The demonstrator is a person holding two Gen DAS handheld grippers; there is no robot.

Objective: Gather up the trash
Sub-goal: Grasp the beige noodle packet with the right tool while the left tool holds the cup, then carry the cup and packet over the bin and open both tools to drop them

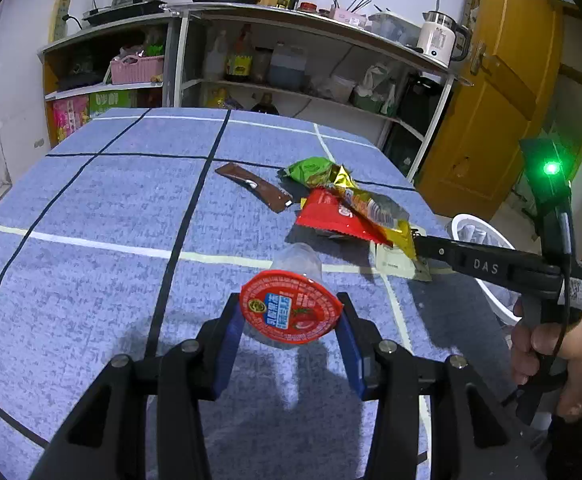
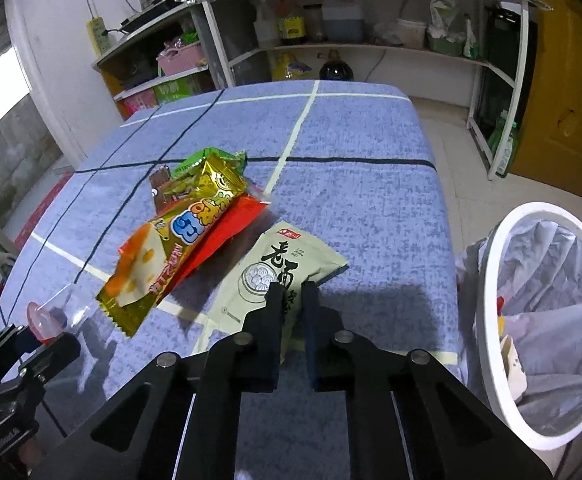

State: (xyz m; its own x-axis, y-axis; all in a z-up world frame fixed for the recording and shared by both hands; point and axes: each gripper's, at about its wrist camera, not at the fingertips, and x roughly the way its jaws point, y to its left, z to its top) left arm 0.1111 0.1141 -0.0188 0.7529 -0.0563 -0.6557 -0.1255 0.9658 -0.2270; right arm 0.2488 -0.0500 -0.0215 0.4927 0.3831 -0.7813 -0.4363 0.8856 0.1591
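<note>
Your left gripper [image 1: 289,320] holds cup [image 1: 291,304] above table [image 1: 91,240]. Wrapper pile [image 1: 343,200] ahead, right of stick packet [image 1: 255,186]. Your right gripper [image 2: 291,300] clamps flat pouch [image 2: 275,276] at near right edge — bin [image 2: 547,320] beside table, right. Shelves [image 1: 251,60] behind.

Left wrist view: looks forward and down along the left hand-held gripper [image 1: 289,320], close over the tabletop [image 1: 111,208], facing the shelves [image 1: 291,64] at the far wall. Right wrist view: same downward slant from further right, along the right hand-held gripper [image 2: 293,300], bin [image 2: 547,272] at right edge. Both views share the tabletop, wrapper pile [image 1: 347,204] [image 2: 187,232], shelves and bin [image 1: 475,236]; each shows the other gripper.
</note>
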